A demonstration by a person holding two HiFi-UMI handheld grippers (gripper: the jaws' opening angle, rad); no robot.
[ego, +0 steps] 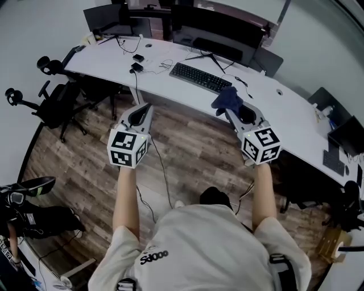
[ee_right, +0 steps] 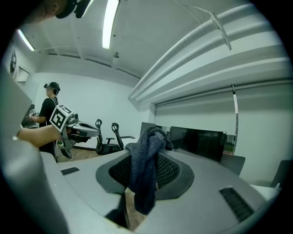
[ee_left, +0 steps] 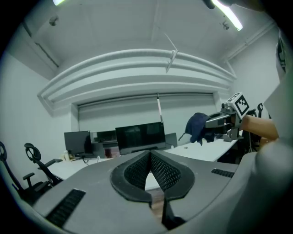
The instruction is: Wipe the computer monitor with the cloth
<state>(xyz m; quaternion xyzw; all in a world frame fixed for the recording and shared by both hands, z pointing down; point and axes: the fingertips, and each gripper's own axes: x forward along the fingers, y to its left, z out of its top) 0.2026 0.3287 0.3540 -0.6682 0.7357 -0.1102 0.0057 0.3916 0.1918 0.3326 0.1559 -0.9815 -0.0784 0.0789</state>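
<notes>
A dark blue cloth (ego: 228,98) hangs from my right gripper (ego: 234,108), which is shut on it above the front of the white desk (ego: 296,113). The right gripper view shows the cloth (ee_right: 146,167) draped between the jaws, with the black monitor (ee_right: 198,142) beyond. My left gripper (ego: 147,106) is held over the wood floor near the desk edge, jaws shut with nothing between them. In the left gripper view the monitor (ee_left: 140,136) stands ahead, and the right gripper (ee_left: 208,125) with the cloth (ee_left: 197,128) is at the right.
A black keyboard (ego: 200,77) lies on the desk in front of the monitor (ego: 219,34). More dark screens (ego: 111,17) stand at the desk's far left. Office chairs (ego: 54,99) stand left. Cables trail over the floor. Another person (ee_right: 48,112) stands far left in the right gripper view.
</notes>
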